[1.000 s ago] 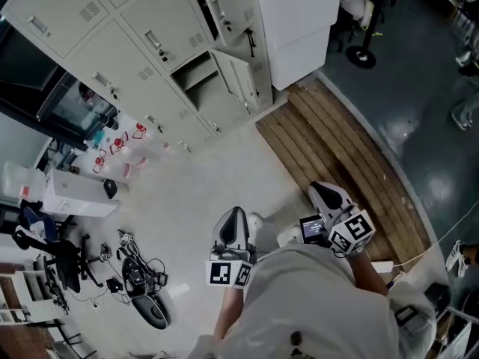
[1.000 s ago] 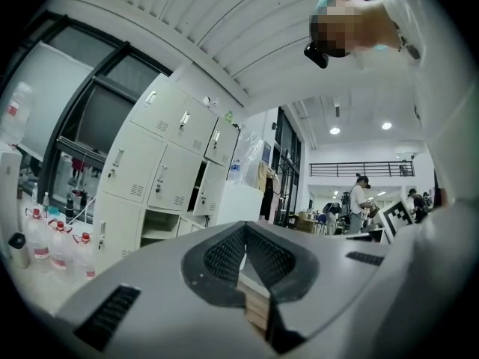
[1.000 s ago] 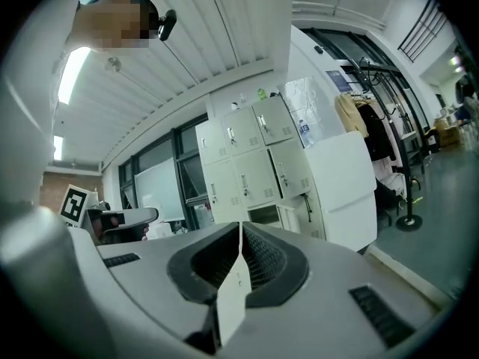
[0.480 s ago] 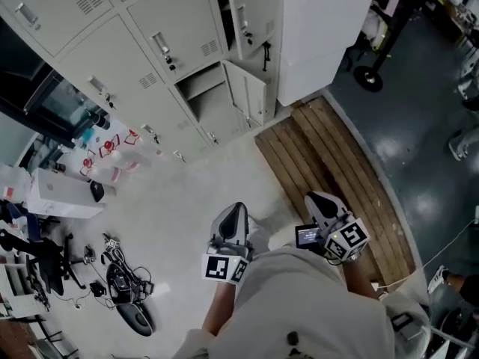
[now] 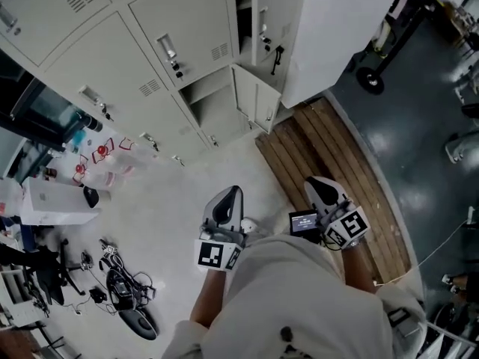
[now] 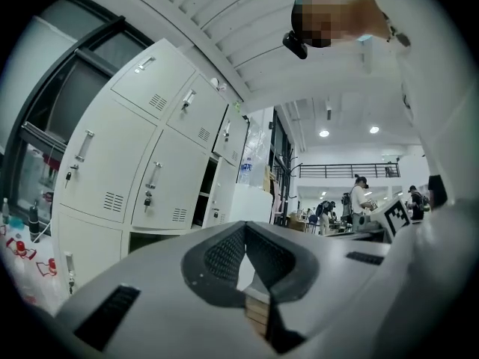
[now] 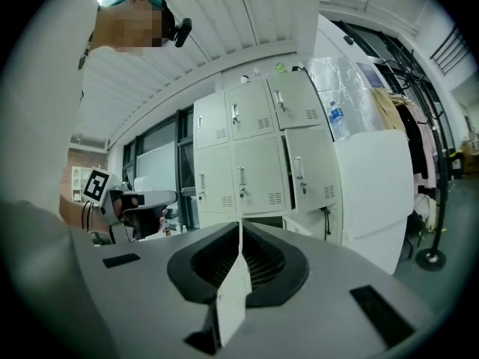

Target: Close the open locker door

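The open locker door (image 5: 254, 96) hangs swung out to the right of its dark bottom-row compartment (image 5: 211, 105), which holds a shelf. Both grippers are held level in front of the person, some way short of the lockers. My left gripper (image 5: 228, 199) points toward the compartment, its jaws together with nothing between them. My right gripper (image 5: 320, 191), likewise shut and empty, hovers over the wooden planks. In the right gripper view the open door (image 7: 305, 229) shows low beside the right gripper (image 7: 239, 224). The left gripper (image 6: 245, 226) faces the dark compartment (image 6: 153, 239).
A wooden plank platform (image 5: 337, 163) lies right of the lockers, beside a tall white cabinet (image 5: 337, 28). Cables and gear (image 5: 123, 298) litter the floor at lower left. Bottles and red-marked items (image 5: 105, 155) and a white box (image 5: 52, 204) stand left. People (image 6: 359, 200) stand far off.
The lockers have grown larger and slid down in the head view as the person carried both grippers toward them. Both grippers stayed shut and empty.
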Available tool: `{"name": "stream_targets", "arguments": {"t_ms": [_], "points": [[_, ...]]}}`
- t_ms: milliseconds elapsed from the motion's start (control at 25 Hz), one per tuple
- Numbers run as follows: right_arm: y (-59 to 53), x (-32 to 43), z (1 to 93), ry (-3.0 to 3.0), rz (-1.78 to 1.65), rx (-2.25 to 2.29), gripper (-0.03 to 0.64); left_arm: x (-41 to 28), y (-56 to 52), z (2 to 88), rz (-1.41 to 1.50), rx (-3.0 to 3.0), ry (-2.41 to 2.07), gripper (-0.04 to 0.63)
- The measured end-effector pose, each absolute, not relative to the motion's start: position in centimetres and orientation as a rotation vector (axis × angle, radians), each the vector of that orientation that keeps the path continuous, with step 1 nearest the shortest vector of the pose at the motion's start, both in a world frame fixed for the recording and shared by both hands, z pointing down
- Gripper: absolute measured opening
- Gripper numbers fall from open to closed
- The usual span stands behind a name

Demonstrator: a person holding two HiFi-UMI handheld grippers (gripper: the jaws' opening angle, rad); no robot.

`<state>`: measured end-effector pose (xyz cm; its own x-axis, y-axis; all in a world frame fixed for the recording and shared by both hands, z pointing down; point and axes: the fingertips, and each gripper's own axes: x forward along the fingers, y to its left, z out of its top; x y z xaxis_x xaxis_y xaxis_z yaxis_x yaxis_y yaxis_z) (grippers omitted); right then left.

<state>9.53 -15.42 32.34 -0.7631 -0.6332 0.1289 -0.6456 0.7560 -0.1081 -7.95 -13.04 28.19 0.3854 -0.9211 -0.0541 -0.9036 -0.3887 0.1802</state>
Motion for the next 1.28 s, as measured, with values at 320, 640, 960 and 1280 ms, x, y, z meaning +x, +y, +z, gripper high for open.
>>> {"name": "stream_targets", "arguments": {"t_ms": [320, 640, 960, 1280], "points": [[-19.1, 7.5, 33.8, -2.843, 0.239, 0.916, 0.029, -10.2, -16.4, 28.7, -0.257, 2.466, -1.679, 0.008], [-24.9, 7.1, 37.4, -2.840, 0.293, 0.750, 0.031, -11.0, -18.4, 30.4, -0.201, 2.352, -1.834, 0.008], [-32.9, 8.4, 40.9, -2.847, 0.342, 0.554, 0.166, -7.2, -23.0, 32.9, -0.118, 2.204, -1.952, 0.008], [-39.2, 9.1, 49.0, -2.766, 0.363, 0.348, 0.230, -3.8, -30.1, 35.6, -0.082, 2.123, -2.017, 0.008]]}}
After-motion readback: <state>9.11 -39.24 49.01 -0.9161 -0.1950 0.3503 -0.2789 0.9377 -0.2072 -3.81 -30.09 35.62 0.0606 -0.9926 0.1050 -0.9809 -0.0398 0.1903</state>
